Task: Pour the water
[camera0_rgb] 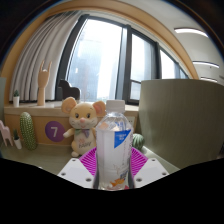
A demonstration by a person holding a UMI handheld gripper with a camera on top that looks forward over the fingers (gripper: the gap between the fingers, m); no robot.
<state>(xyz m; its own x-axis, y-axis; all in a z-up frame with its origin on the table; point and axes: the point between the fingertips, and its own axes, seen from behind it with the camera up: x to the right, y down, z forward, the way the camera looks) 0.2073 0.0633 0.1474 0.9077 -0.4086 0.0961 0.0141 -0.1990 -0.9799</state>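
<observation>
Left of frame we see a green cactus toy (28,131), then a plush mouse (80,122) on the windowsill. Center bottom, the gripper (113,163) holds a clear water bottle (114,140) upright, both purple pads (89,160) pressing its sides. Right, a beige chair back (180,115).

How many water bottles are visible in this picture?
1. The water bottle stands upright between the fingers of the gripper, in front of the plush mouse by the window. Others may be hidden behind it.
</observation>
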